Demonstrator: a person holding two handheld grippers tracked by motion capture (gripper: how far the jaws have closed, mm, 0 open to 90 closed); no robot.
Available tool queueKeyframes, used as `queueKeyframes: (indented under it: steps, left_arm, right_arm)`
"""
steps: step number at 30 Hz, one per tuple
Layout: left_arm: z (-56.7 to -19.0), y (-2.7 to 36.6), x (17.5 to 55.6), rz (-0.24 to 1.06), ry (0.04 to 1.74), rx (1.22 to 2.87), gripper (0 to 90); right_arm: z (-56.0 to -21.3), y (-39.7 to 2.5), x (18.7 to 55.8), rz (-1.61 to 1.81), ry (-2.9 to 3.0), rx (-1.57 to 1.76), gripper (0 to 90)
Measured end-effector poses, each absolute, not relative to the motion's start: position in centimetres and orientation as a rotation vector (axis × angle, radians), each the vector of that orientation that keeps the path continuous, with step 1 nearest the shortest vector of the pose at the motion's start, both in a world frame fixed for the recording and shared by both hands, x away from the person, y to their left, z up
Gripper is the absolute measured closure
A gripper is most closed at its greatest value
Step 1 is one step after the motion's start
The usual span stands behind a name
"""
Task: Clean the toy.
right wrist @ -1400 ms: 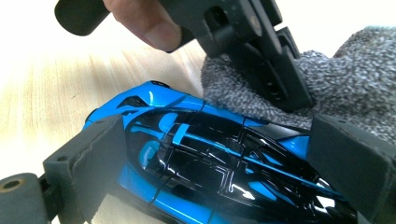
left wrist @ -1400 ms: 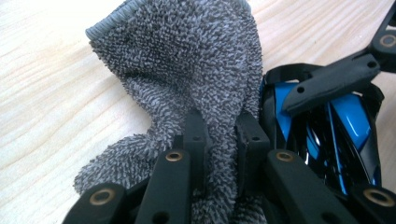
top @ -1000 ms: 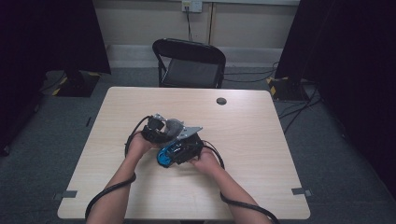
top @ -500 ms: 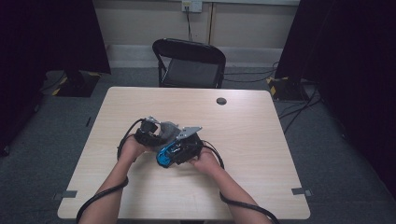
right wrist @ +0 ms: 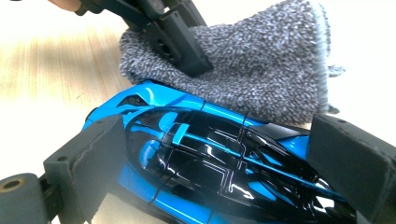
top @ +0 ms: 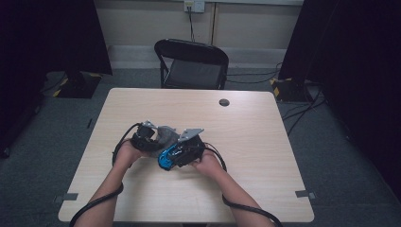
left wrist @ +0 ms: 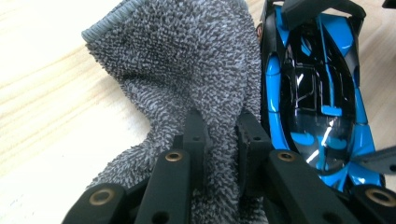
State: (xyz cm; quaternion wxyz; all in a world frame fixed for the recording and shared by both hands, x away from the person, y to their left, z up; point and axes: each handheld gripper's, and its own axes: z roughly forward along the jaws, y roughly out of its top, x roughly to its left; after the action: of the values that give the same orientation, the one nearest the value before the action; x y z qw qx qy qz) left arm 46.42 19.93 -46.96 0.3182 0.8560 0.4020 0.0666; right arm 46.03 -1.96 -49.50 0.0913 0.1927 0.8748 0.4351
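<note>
Over the last second the left gripper (top: 150, 137) has slid a little further left and toward the person on the table (top: 265, 142), drawing the grey cloth (top: 164, 135) with it, while the right gripper (top: 182, 150) and the blue toy car (top: 165, 160) it holds have hardly moved. I read that as one stroke of a wiping motion: the cloth is being dragged along the side of the car, so the cleaning looks to be under way and not finished (how much of the body has been covered I cannot tell).

Going left to right in the high view: the left hand (top: 124, 153) comes first, then its gripper, closed on the cloth. In the left gripper view the two black jaws pinch a fold of the cloth (left wrist: 187, 79) between them, with the terry spreading up and away over the pale wood. Just to the right of that fold lies the car (left wrist: 317, 93), its blue flank touching the cloth's edge.

Next comes the right gripper, clamped on the car: in the right gripper view its padded jaws stand on either end of the glossy blue and black body (right wrist: 210, 158), pressing it from both sides. The cloth (right wrist: 261, 70) lies against the far side of the car, with the left gripper (right wrist: 180, 44) biting into it from above. The right hand (top: 208, 163) closes the row
</note>
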Motion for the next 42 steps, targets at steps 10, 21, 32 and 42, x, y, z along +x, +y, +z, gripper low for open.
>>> queueKeyframes:
  steps: [10, 21, 32, 42]
  left_arm:
    - [-46.8, 21.0, 45.2, 0.178, 1.065, 2.260, 76.8]
    - [-46.8, 21.7, 43.7, 0.201, 1.075, 2.259, 76.1]
    - [-46.8, 22.4, 42.1, 0.172, 1.094, 2.233, 76.2]
    - [-46.6, 23.0, 40.5, 0.132, 1.109, 2.214, 76.2]
  right_arm:
    - [-49.5, -2.0, 46.0, 1.296, 2.597, 0.572, 4.9]
    - [-49.5, -1.9, 46.0, 1.288, 2.598, 0.574, 4.9]
    - [-49.5, -1.9, 46.0, 1.290, 2.597, 0.572, 4.9]
    - [-49.5, -1.9, 45.9, 1.292, 2.594, 0.575, 4.8]
